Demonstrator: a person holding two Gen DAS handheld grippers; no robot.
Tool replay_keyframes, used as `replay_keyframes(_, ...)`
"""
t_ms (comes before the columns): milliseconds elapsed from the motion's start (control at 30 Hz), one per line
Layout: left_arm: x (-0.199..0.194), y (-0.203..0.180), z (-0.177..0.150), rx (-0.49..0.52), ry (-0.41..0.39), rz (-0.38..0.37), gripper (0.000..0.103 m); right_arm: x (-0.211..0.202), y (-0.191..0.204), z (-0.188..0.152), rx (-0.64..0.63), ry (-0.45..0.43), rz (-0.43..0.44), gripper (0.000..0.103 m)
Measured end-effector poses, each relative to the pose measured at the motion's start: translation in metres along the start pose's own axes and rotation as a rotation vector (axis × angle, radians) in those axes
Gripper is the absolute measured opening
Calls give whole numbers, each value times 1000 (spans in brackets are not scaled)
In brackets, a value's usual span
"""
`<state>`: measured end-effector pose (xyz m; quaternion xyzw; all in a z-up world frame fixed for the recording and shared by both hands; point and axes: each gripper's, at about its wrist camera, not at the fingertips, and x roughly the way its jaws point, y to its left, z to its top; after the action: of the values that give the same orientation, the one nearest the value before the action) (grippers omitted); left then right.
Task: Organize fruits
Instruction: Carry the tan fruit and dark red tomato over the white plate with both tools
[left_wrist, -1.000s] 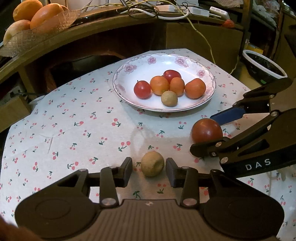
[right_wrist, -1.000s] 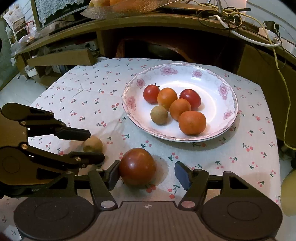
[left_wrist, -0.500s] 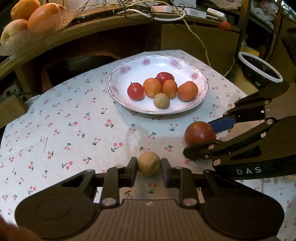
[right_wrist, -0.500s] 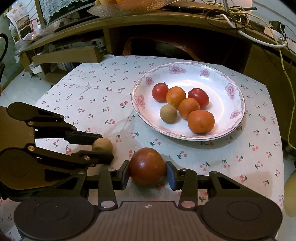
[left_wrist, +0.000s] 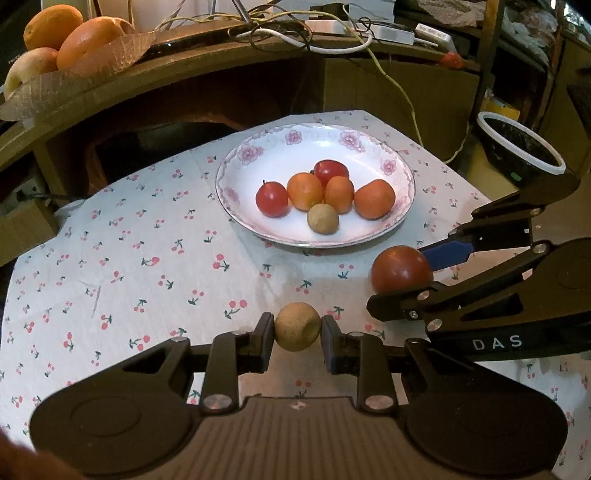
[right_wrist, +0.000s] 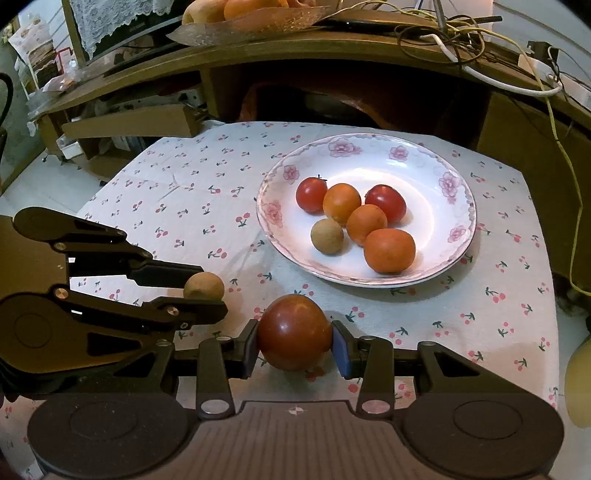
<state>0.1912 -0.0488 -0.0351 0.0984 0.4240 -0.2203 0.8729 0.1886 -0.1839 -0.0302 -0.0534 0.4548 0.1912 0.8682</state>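
both fruits are gripped: the left gripper (left_wrist: 297, 332) is clamped on the small tan fruit (left_wrist: 297, 326), the right gripper (right_wrist: 294, 341) on the dark red tomato (right_wrist: 294, 331). next, likely lift both to the floral plate (right_wrist: 458, 173).

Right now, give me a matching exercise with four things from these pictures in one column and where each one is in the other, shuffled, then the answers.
Things:
1. small tan fruit
2. dark red tomato
3. floral plate
4. oranges

Places:
A. in a glass dish on the wooden shelf behind the table
B. between the fingers of the left gripper
C. on the cherry-print tablecloth, holding six fruits
D. between the fingers of the right gripper

Pairs: 1-B, 2-D, 3-C, 4-A
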Motion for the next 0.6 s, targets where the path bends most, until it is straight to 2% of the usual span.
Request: replay_keyframes(600,-1,-2,37,-4,-80,32,31,-15,-18,20,67,-83,-33,41)
